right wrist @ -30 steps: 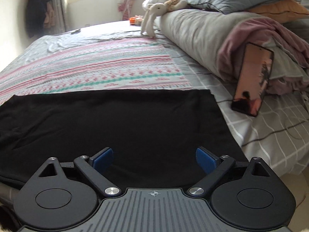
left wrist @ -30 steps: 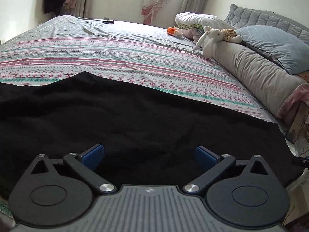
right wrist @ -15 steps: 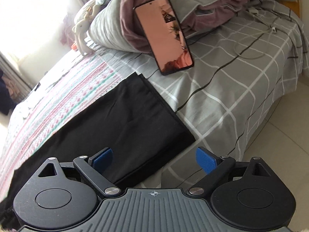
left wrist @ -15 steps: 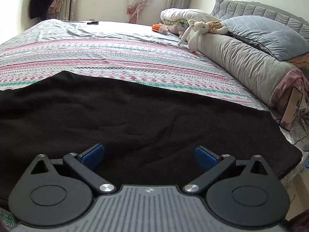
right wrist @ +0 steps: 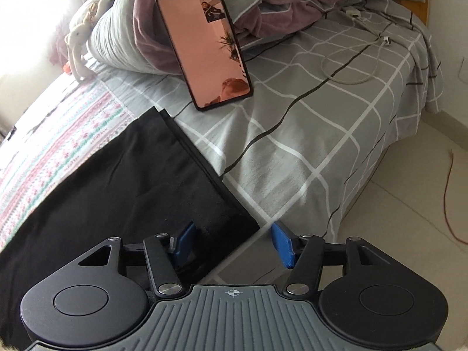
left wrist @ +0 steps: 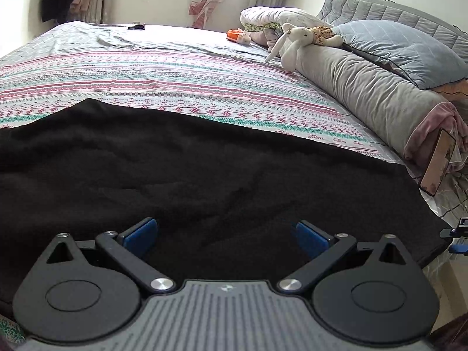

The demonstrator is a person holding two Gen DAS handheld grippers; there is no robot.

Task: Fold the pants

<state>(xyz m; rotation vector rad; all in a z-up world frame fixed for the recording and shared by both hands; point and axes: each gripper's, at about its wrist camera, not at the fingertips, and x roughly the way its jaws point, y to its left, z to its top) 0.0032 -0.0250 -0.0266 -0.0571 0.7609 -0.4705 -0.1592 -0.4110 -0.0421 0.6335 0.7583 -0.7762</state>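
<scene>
black pants (left wrist: 204, 175), one pair, lie spread flat along the near edge of the bed (left wrist: 175, 87). left gripper (left wrist: 225, 234) hangs over them, jaws spread wide, grasping nothing. right gripper (right wrist: 234, 242) straddles the pants' corner, jaws closing, pads not yet pressing the cloth. one phone (right wrist: 204, 46) leans on a rumpled blanket (right wrist: 263, 8); one white cable (right wrist: 351, 58) lies beyond.
</scene>
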